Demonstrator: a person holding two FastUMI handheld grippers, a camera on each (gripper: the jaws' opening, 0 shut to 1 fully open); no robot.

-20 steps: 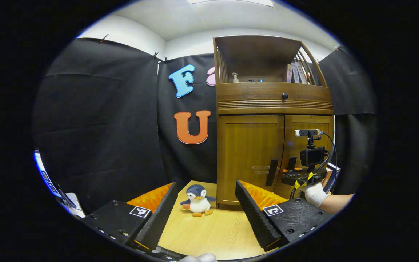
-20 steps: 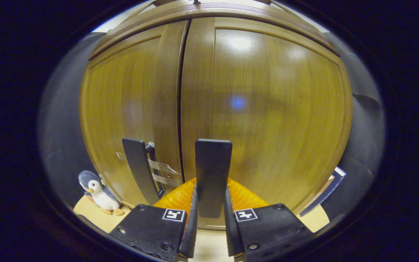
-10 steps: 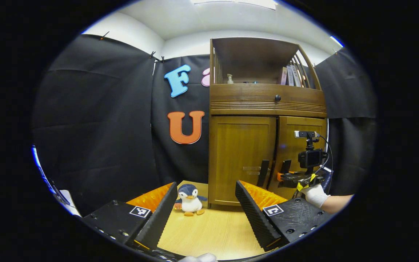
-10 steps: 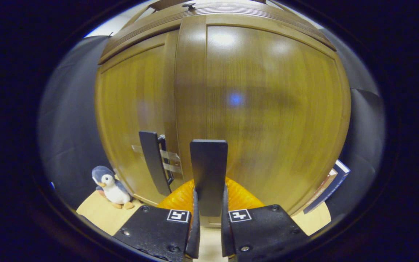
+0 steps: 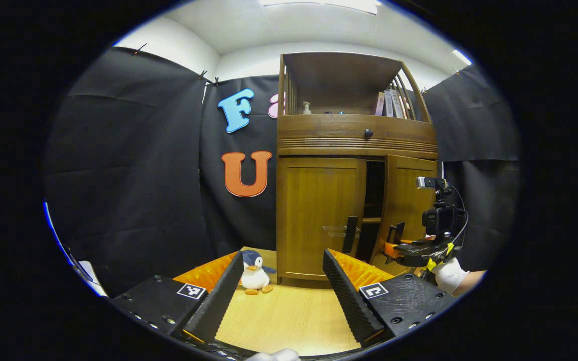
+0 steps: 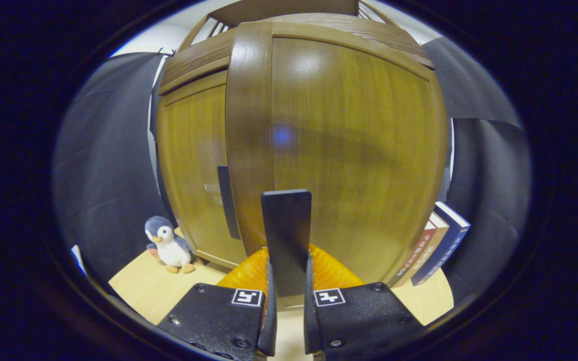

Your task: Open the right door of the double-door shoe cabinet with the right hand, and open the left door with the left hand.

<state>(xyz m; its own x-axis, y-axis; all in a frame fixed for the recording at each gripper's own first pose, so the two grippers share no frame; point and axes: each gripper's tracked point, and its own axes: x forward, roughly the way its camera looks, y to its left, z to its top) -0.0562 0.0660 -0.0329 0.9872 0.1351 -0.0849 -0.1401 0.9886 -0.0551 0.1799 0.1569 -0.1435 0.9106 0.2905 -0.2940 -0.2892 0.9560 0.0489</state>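
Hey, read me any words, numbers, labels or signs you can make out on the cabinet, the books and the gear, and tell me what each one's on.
Nothing here can be quoted as readable text.
Floor books beside the cabinet: lettering on the spines, too blurred to read.
Shelf books in the cabinet's open top: too small to read.
Square markers at the bottom of both views: coded patterns, not letters.

White glove (image 5: 448, 275); black gripper (image 5: 279, 296) bodies with square markers, screws.
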